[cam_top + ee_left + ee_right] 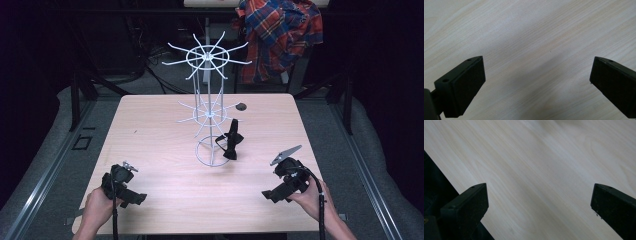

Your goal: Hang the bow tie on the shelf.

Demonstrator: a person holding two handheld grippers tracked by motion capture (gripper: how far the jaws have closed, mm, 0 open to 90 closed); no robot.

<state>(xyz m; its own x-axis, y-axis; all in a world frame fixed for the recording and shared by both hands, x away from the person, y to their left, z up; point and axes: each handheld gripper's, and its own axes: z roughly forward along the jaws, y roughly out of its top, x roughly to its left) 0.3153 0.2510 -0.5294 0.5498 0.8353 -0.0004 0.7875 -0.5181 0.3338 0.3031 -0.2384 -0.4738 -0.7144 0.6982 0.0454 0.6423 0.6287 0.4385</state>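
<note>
A white wire rack point(209, 112) with two tiers of spokes stands in the middle of the light wooden table point(150, 150). A black bow tie point(232, 139) sits at the right of the rack's base ring; whether it hangs from a lower spoke or rests on the table I cannot tell. My left gripper point(125, 192) is held low at the near left, well apart from the rack. It is open point(537, 72), with bare wood between its jaws. My right gripper point(282, 187) is at the near right, also open point(539, 197) over bare wood.
A small dark round object point(241, 106) lies on the table behind the rack to the right. A plaid shirt point(280, 35) hangs beyond the far edge. The table's near edge point(441, 180) runs close by the right gripper's left jaw.
</note>
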